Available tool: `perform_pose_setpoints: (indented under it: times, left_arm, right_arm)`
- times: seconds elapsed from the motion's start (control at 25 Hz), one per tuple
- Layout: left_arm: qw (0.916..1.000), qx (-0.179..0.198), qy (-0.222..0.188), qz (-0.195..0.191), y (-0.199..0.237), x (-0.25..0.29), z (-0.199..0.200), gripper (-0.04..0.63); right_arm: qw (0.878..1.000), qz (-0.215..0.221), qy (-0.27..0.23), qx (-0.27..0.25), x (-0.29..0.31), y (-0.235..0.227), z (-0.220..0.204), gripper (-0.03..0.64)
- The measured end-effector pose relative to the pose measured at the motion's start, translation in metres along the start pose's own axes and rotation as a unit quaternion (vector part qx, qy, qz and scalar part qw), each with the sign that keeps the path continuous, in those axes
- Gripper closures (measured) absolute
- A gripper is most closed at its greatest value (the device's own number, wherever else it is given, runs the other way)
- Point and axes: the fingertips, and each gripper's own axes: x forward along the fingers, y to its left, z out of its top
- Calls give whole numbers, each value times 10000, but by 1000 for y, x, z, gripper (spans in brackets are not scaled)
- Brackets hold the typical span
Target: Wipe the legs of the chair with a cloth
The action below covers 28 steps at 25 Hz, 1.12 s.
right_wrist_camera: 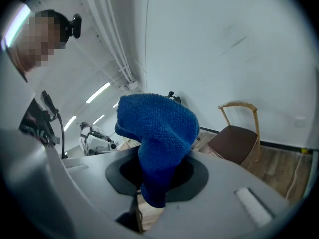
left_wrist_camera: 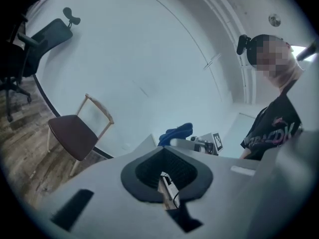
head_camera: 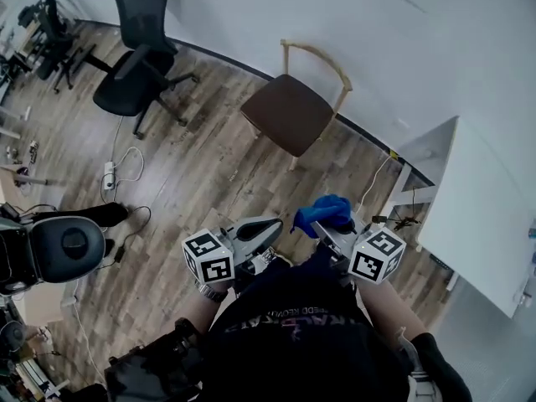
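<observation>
Squarely in right gripper (right_wrist_camera: pixel 155 182), nubby blue cloth (right_wrist_camera: pixel 157 122)

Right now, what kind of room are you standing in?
Probably an office or workshop room. There are black swivel office chairs on a wood-look floor, a power strip with loose cables, and a white table at one side. The wooden chair to wipe stands by the wall.
</observation>
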Motion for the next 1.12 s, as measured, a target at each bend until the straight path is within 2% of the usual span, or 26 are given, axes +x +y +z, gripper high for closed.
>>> perform_pose_setpoints:
  times: [0.08,0.24,0.68,0.96,1.12]
  left_arm:
    - [9999,-61,59,-78,-7,3,-7,595]
    - [9998,58,131,-122,-25,8,-17,595]
    - [9995,-160,-189,188,-90,41,-72,595]
    - [9982,-312,-371,353,-137,64,-117,595]
    - [9981,-245,-366,424,-148,74,-141,595]
  right_arm:
    - [9998,3,-86,172,-13,6,-3,529]
    - [10000,17,-4,-10,-34,15,-14,529]
    - [9984,434,202,-298,-115,28,-44,529]
    - [9978,565,232,-272,-181,27,-65,529]
    - [9975,604,300,-228,-202,20,-87,529]
